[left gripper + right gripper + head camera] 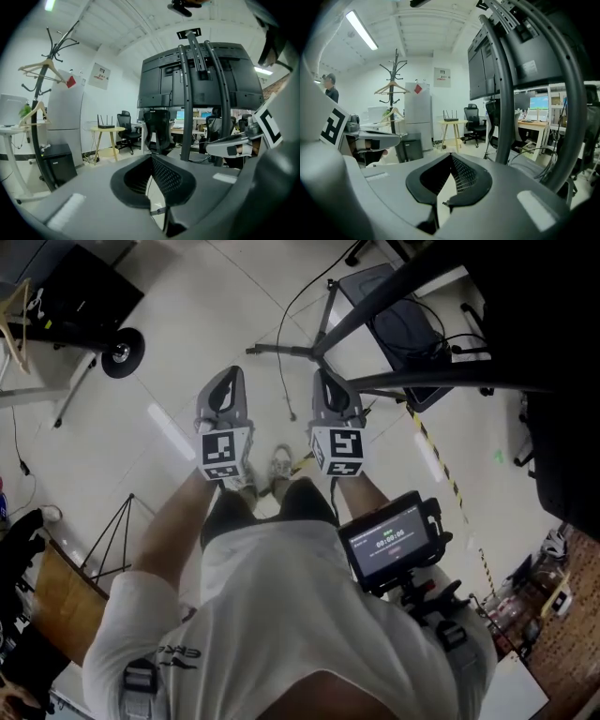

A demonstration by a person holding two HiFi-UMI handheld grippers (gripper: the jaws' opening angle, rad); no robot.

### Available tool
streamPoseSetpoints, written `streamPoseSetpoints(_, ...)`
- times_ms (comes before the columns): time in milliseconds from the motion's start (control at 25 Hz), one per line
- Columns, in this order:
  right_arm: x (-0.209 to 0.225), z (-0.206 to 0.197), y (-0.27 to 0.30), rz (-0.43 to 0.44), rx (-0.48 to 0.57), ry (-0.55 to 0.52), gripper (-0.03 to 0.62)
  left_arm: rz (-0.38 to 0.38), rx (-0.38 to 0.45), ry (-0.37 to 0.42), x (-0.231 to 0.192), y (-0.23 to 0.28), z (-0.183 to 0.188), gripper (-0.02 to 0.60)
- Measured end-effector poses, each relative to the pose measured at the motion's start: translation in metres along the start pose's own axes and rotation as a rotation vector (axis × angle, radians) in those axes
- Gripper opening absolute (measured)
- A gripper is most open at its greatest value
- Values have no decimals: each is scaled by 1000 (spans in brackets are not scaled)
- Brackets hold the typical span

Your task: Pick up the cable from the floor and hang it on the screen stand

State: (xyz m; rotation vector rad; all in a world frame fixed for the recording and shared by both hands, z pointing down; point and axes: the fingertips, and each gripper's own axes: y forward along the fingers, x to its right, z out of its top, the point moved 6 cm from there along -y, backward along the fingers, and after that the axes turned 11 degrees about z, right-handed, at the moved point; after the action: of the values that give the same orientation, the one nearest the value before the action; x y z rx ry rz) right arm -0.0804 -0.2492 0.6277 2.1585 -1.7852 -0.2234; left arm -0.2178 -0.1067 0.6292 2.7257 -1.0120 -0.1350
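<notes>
A thin black cable [284, 381] lies curved on the pale floor, running from the foot of the screen stand [281, 350] toward my shoes. The stand's black posts [187, 93] rise to the back of a large dark screen [201, 75]; in the right gripper view the posts [506, 93] stand close on the right. My left gripper [232, 373] and right gripper [324, 376] are held side by side at waist height, well above the cable. Both are shut with nothing between their jaws.
A coat rack with hangers [44, 93] stands at the left beside a grey cabinet. Behind the stand are an office chair [157, 131] and a small round table [107, 129]. A wheeled cart [122, 352], a black box with cables [403, 324] and striped floor tape [450, 479] surround me.
</notes>
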Motion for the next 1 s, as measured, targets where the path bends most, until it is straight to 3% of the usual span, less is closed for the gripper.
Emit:
streamPoseSetpoints(240,19,-99,42,1,-49,-3,14,-20,-19,6,12,42,-94,2)
streamPoseSetpoints(440,39,-189,81,-5,-66,6,14,-20,-69,4,12,82,-194,2)
streamPoseSetpoints(720,71,-309,145,-13,-67,11,14,-35,-61,11,20,150,-313,2)
streamPoseSetpoints(1000,96,-424,212,0,-54,3,14,-84,-25,71,35,222,-420,2)
